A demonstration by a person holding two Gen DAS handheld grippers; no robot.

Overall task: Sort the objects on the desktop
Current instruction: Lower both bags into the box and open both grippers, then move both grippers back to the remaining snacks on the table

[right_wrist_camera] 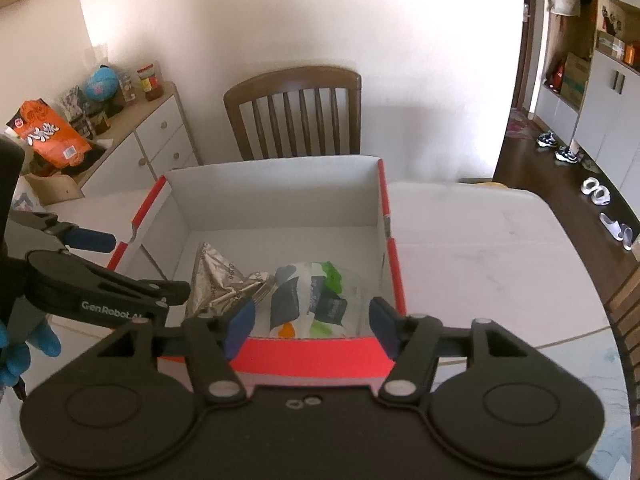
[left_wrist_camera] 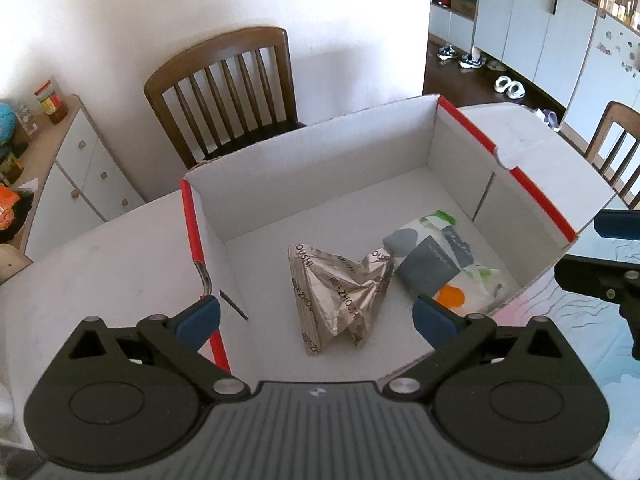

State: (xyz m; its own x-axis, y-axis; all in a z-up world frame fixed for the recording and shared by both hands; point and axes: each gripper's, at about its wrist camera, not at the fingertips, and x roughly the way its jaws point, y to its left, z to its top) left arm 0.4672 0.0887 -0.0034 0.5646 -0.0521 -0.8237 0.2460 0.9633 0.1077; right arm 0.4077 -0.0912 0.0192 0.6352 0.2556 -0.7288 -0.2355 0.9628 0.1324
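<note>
Two packets, a foil bag (left_wrist_camera: 340, 296) and a wipes pack (left_wrist_camera: 440, 264), lay in the box (left_wrist_camera: 304, 160). Both grippers (left (left_wrist_camera: 316, 312), right (right_wrist_camera: 308, 320)) hung spread and empty above it. Sorting looked nearly done, with nothing loose visible on the counter (right_wrist_camera: 480, 240).

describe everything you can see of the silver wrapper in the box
The silver wrapper is a crumpled, shiny foil packet with dark printed lettering, folded into a peaked shape. It lies loose on the floor of the white box, its right edge against a white, grey and green packet. No fingers touch it.
</note>
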